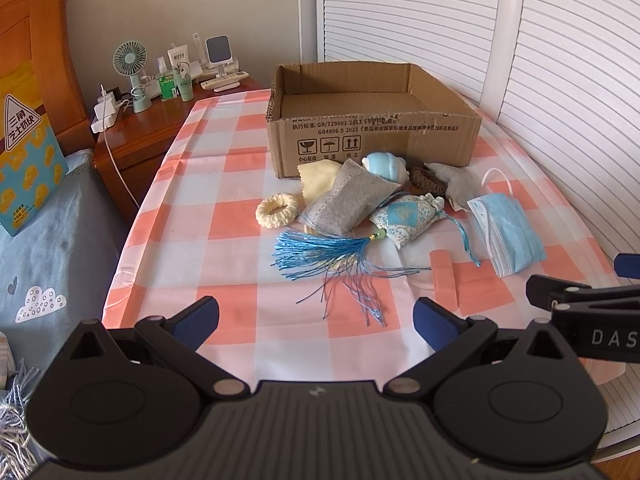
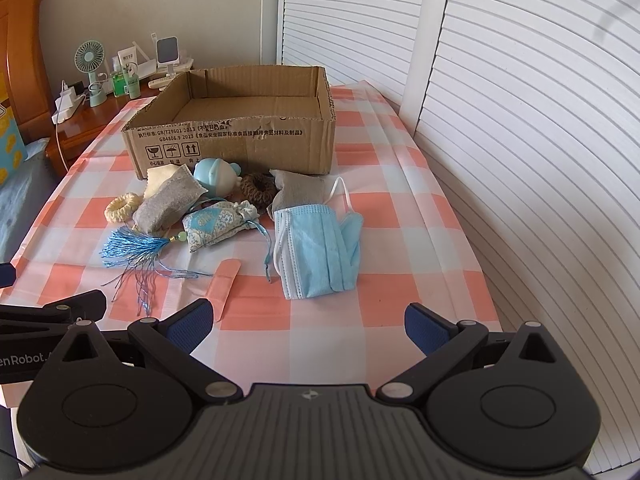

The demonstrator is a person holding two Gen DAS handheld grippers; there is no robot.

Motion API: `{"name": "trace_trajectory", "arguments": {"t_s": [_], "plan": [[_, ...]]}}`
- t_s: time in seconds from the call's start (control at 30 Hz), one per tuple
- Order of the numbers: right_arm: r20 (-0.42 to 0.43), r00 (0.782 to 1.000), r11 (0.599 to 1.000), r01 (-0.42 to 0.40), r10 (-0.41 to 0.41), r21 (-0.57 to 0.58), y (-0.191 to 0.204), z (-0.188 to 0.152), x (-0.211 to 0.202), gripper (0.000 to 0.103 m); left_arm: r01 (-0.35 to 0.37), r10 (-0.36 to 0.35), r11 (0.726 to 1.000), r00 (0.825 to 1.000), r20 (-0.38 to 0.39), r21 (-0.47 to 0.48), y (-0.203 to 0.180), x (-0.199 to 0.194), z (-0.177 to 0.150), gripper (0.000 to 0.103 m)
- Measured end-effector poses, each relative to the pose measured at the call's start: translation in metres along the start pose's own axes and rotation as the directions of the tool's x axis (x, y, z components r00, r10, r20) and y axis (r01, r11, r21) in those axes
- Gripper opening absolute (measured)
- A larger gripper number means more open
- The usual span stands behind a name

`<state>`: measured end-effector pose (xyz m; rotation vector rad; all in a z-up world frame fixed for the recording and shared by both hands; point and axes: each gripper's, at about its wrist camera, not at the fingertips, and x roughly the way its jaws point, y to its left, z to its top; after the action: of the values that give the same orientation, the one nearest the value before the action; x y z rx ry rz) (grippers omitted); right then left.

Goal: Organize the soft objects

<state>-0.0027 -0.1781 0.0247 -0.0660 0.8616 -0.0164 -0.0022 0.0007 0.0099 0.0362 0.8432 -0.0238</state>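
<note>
Both grippers, left [image 1: 316,316] and right [image 2: 308,322], hover with jaws spread wide, holding nothing. At twelve o'clock an open brown cardboard box [image 2: 240,148] sits on the pink-checked tablecloth [image 2: 380,240]. Just before it lie a blue pleated face mask [image 2: 320,252], a grey fabric sachet [image 1: 344,204] and what looks like a blue-tasselled embroidered pouch [image 2: 218,226].

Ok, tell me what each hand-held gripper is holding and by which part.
Nothing is held. The left hand-held gripper and right hand-held gripper are both open, short of the face mask and blue tassel.
</note>
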Motion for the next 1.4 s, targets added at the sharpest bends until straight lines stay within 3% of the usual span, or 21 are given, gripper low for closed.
{"name": "trace_trajectory", "arguments": {"t_s": [1.4], "plan": [[0.035,0.999,0.999,-0.029,0.03,-0.014,0.0014,0.0071,0.0016,0.103,0.012,-0.012,1.0,1.0,0.017,0.017,0.0044,0.0048,0.008,0.102]]}}
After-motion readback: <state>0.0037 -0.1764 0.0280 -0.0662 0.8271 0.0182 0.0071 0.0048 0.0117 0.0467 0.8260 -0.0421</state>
